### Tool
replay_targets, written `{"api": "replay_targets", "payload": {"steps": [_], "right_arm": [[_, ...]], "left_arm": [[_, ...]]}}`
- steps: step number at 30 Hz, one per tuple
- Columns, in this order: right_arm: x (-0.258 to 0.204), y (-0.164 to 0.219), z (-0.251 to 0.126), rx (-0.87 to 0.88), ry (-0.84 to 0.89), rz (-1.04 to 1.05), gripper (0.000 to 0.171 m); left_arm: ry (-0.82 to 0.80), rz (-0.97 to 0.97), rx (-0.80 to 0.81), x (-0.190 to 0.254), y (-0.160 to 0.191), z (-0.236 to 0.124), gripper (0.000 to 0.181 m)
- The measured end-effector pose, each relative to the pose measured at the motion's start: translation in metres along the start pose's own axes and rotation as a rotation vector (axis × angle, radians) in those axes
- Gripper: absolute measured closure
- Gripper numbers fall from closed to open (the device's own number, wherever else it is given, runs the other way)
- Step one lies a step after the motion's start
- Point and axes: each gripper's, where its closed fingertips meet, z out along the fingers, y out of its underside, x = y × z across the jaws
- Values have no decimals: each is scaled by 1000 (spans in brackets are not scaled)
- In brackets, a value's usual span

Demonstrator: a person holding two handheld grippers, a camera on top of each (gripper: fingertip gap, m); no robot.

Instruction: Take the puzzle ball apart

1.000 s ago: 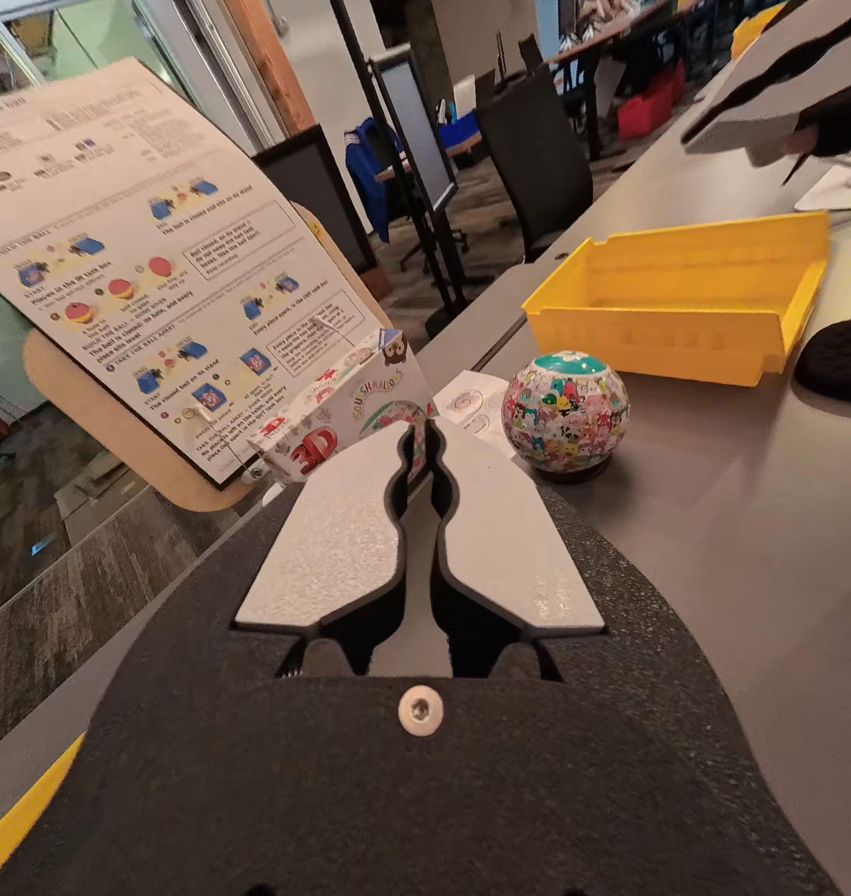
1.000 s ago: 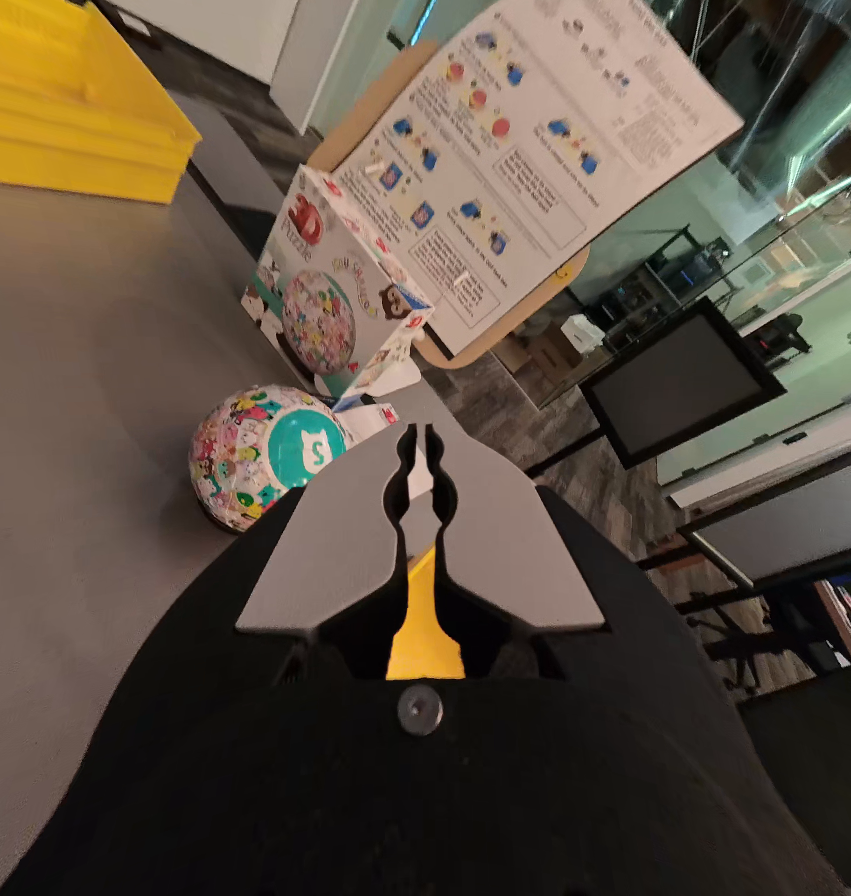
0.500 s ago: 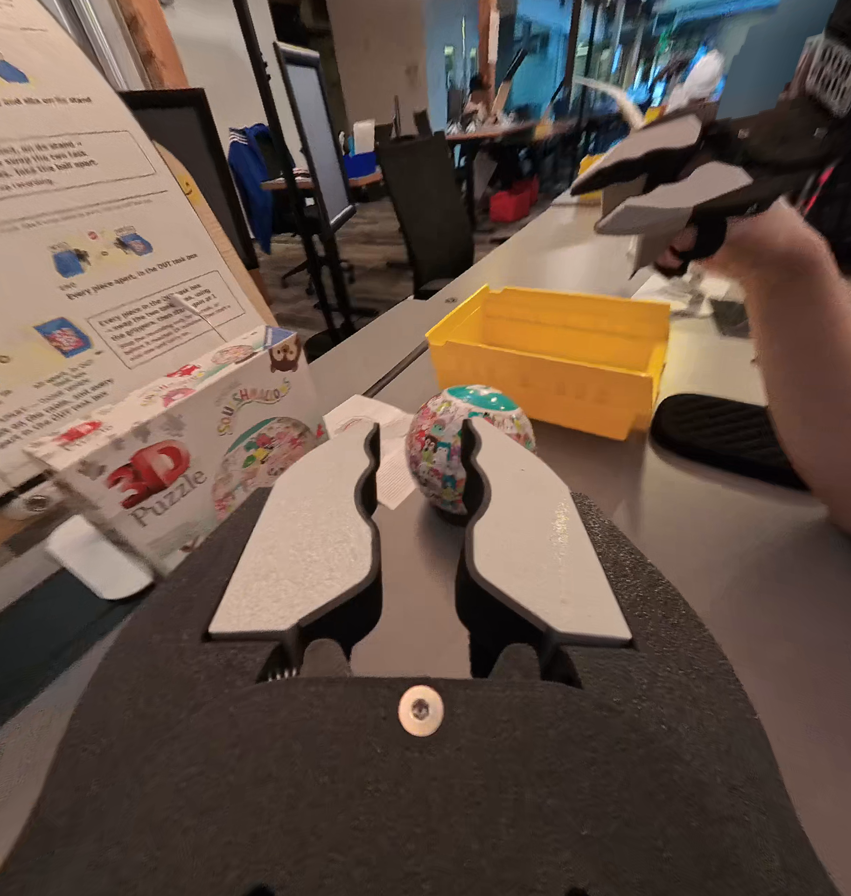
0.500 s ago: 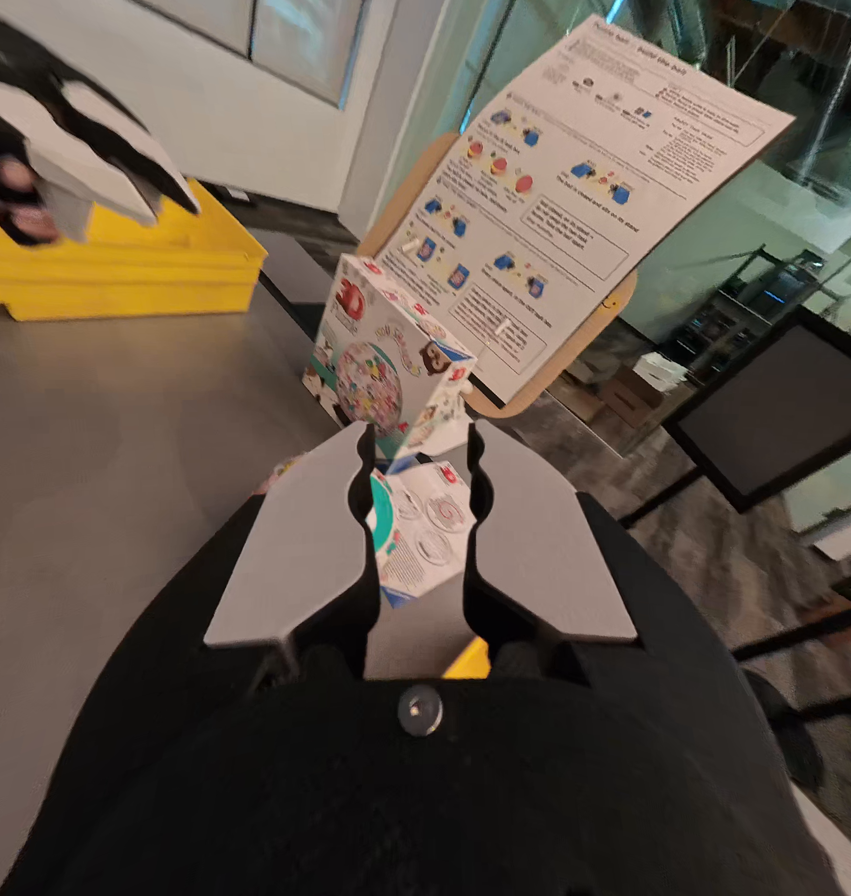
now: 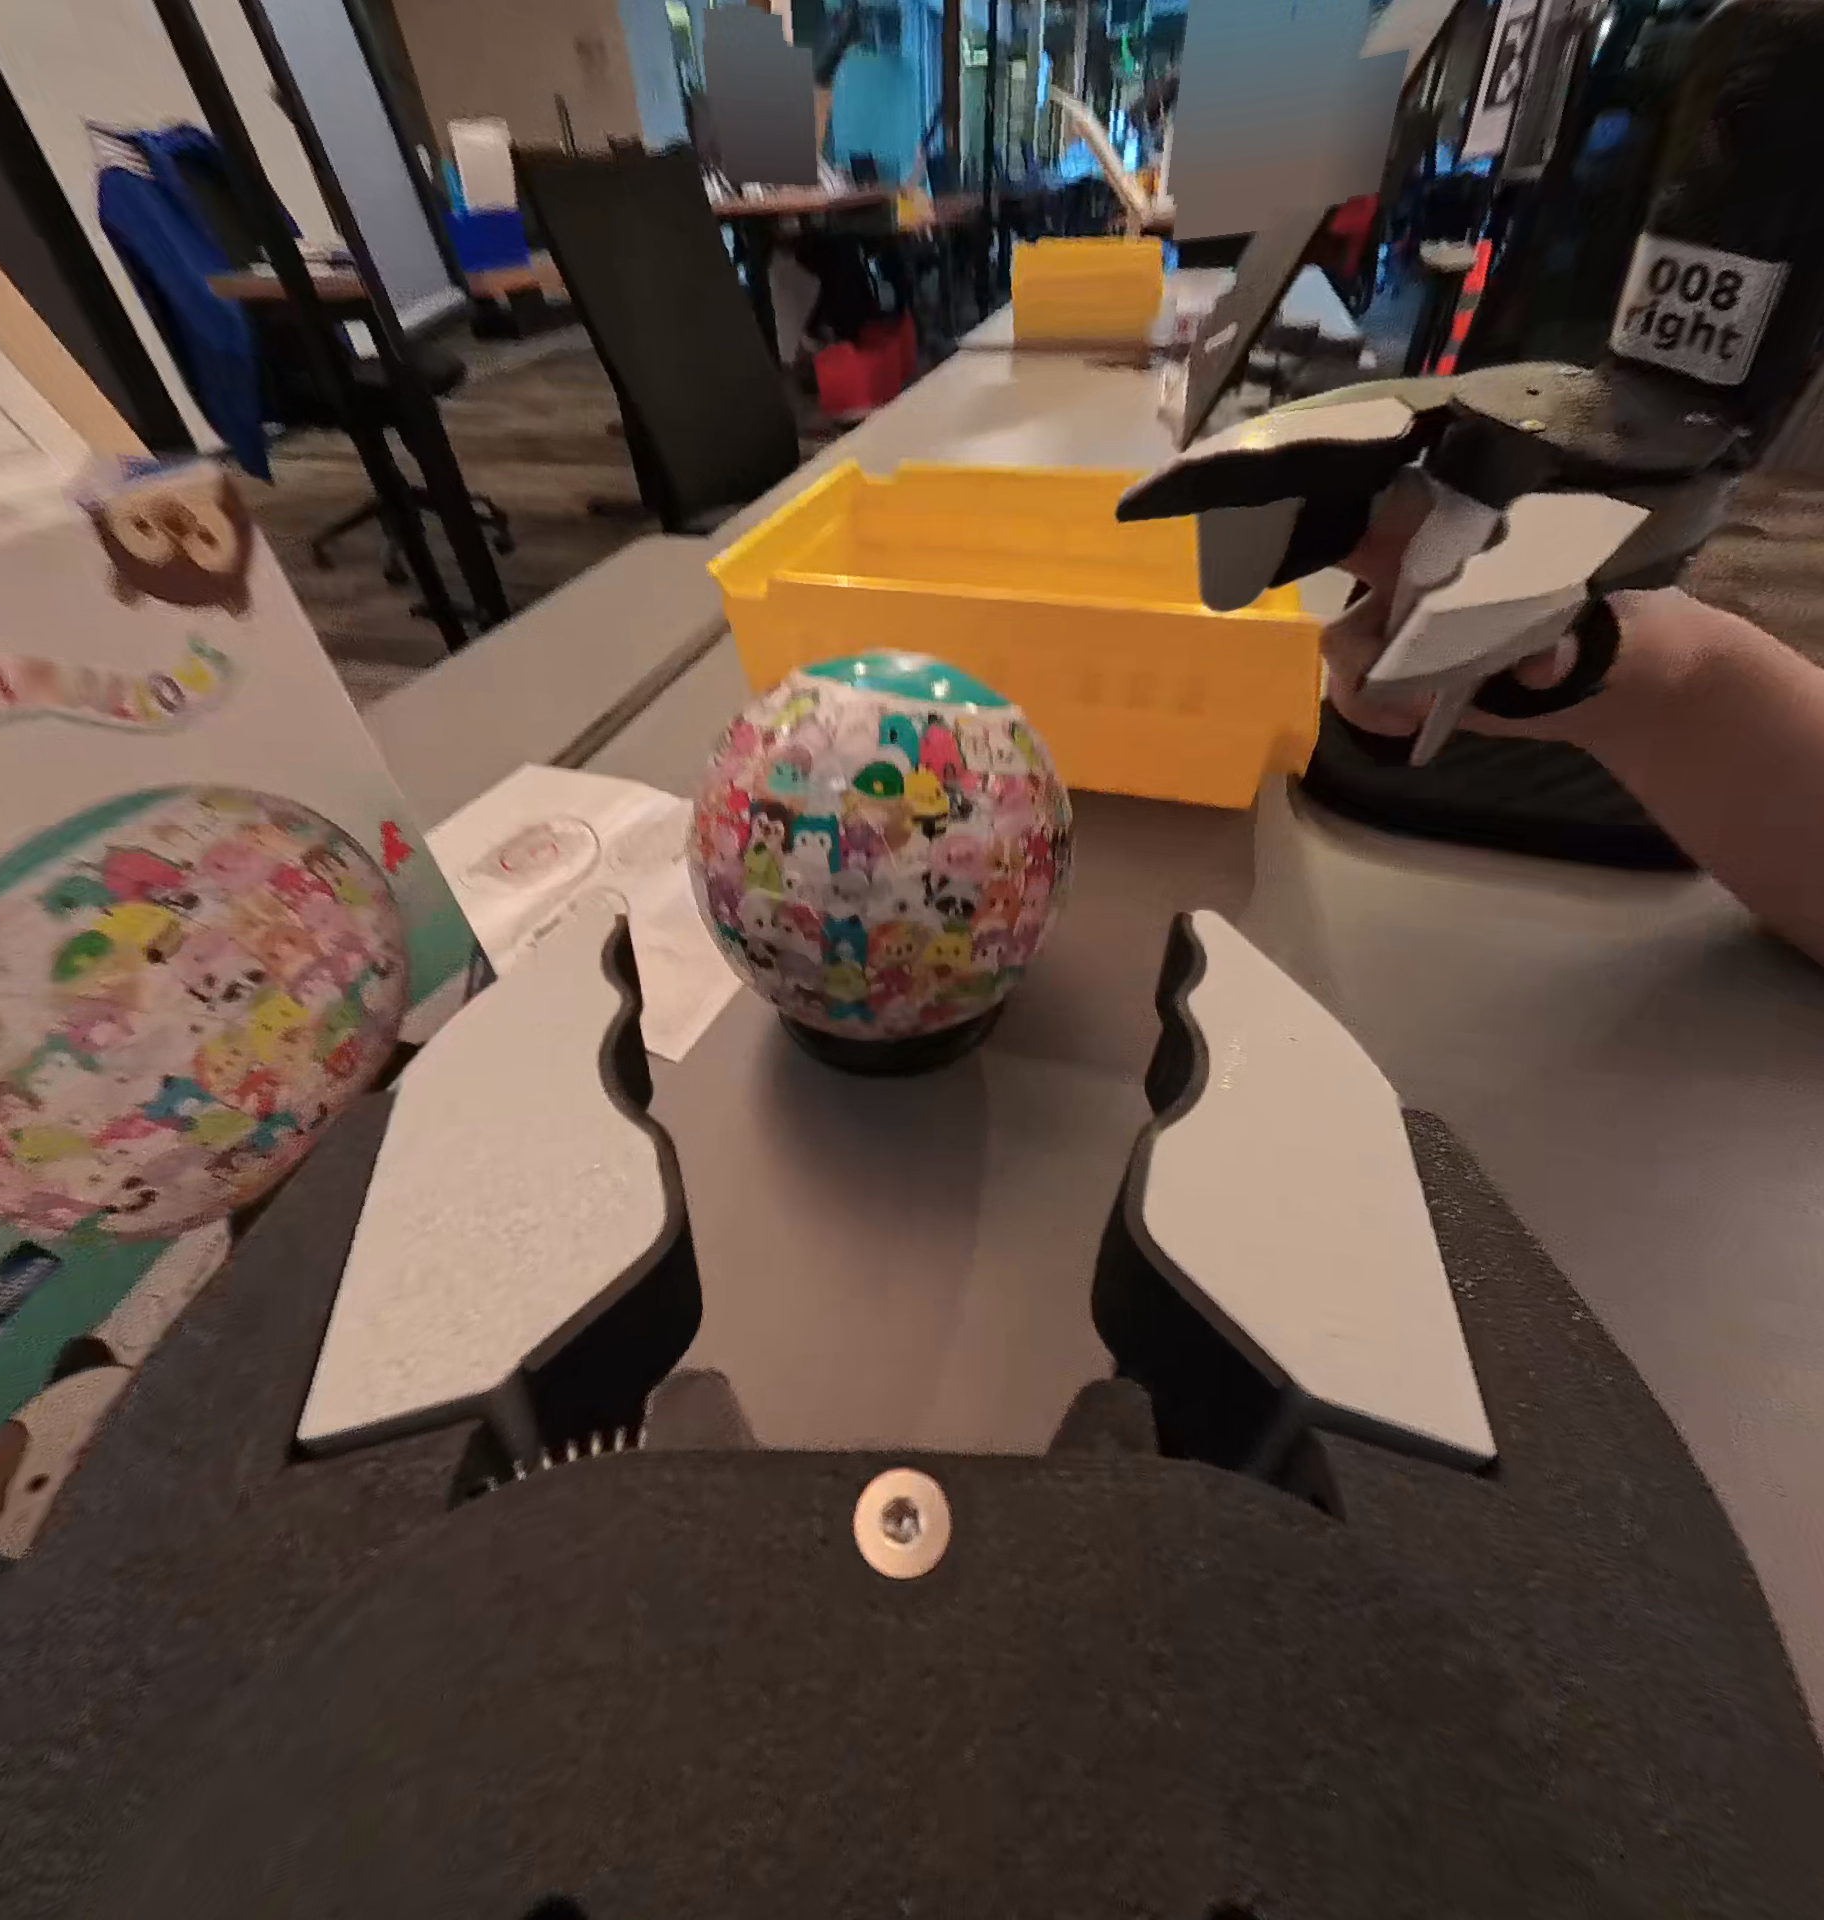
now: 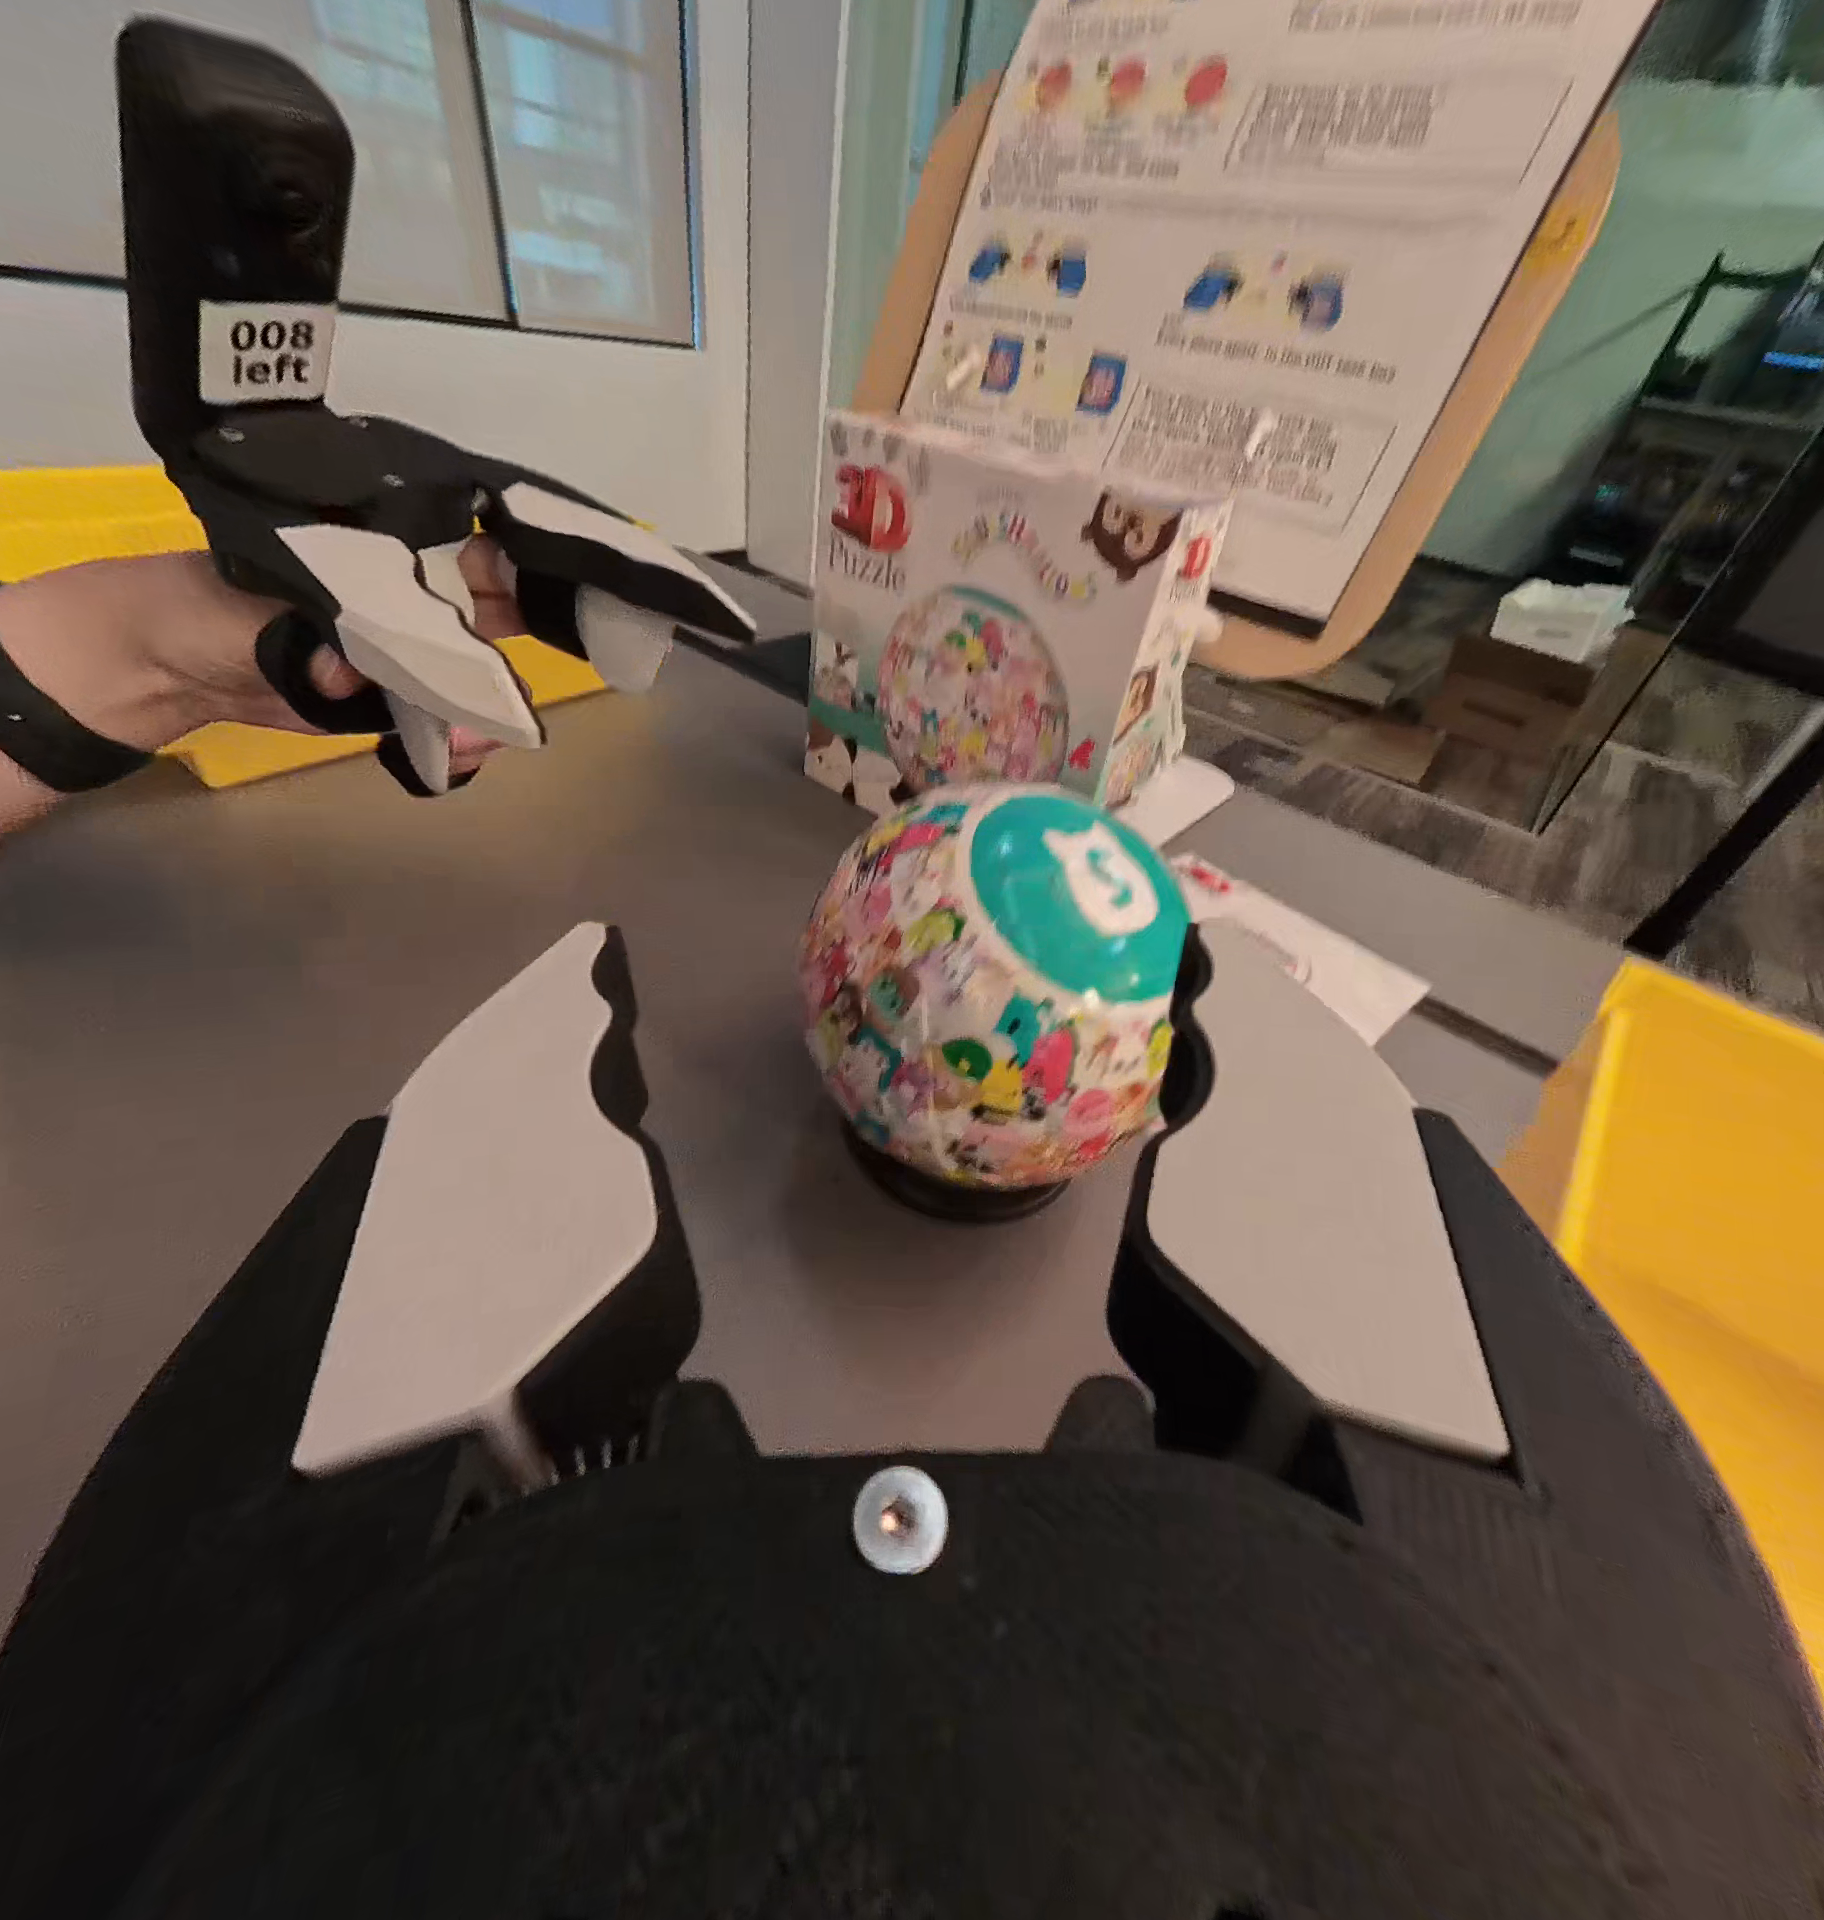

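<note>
The puzzle ball [image 5: 882, 847], covered in small colourful cartoon figures with a teal cap, sits whole on a black ring stand [image 5: 892, 1039] on the grey table. My left gripper [image 5: 900, 935] is open and empty, with the ball just beyond its fingertips, centred in the gap. My right gripper [image 6: 897, 940] is open and empty; the ball [image 6: 991, 997] stands between its fingertips, close to the right finger. Each gripper shows in the other's view: the right one [image 5: 1303, 582] above the bin, the left one [image 6: 534, 665] at upper left.
A yellow bin [image 5: 1012, 623] stands behind the ball and shows at the right edge of the right wrist view [image 6: 1718, 1195]. The puzzle's box [image 6: 991, 623], a paper sheet [image 5: 575, 862] and an instruction board [image 6: 1251, 260] stand close by. A black pad [image 5: 1490, 800] lies beside the bin.
Both grippers went from shut to wide open. Both swung round to face the ball and came close to it from opposite sides.
</note>
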Motion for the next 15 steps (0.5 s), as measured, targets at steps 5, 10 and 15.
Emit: {"api": "replay_targets", "payload": {"steps": [5, 10, 15], "right_arm": [[0, 43, 17, -105, 75, 12, 60], [7, 72, 27, -168, 80, 105, 49], [13, 80, 39, -196, 62, 137, 49]], "left_arm": [[47, -42, -15, -2, 21, 25, 77], [114, -79, -75, -7, 37, 48, 71], [191, -93, -82, -6, 37, 63, 71]]}}
